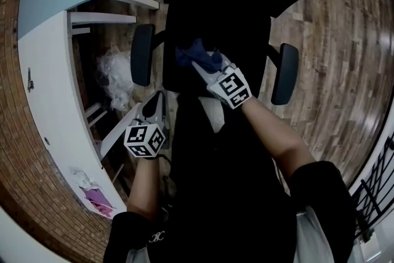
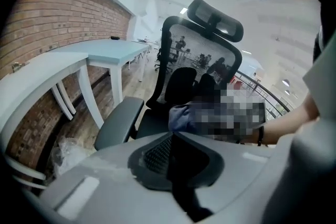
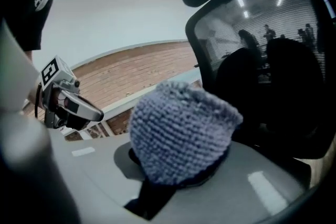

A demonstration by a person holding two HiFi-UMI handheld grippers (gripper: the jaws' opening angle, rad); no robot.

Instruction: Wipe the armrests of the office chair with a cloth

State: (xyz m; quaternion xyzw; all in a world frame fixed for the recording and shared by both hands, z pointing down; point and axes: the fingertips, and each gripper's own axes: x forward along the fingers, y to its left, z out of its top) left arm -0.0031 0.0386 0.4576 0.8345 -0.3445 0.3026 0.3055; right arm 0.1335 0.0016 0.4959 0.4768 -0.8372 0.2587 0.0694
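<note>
Clamping the blue cloth [image 3: 178, 139] between its jaws, the right gripper [image 1: 209, 68] carries it as a bunched lump that spills over and hides the jaw tips. The cloth hangs over the middle of the office chair [image 1: 246, 3], with the backrest [image 3: 262, 60] just beyond the jaws. It touches neither armrest. The right armrest [image 1: 285, 72] lies off to this gripper's right, and the left armrest [image 1: 142, 53] off to its left, both apart from it.

The left gripper [image 1: 155, 101] has its jaws together with nothing between them. It hovers behind and beside the left armrest, which sits ahead of its jaws and to their left, and it braces nothing.

Several things could go wrong from here:
- **Chair moving:** a press on either pad would probably swivel or roll the chair, since nothing steadies it. The stroke would then skid off, or the left armrest would swing toward the white desk [image 2: 63, 60] beyond it.
- **Poor contact:** the wadded cloth offers only a small rounded face, so a pass may clean only a narrow strip.
- **Losing the cloth:** drag along the pad could tug the cloth out of the jaws if the bite is shallow. How deep it sits is hidden under the lump.
- **Scuffing:** tilting too steeply could bring hard jaw tips onto the pad.
</note>
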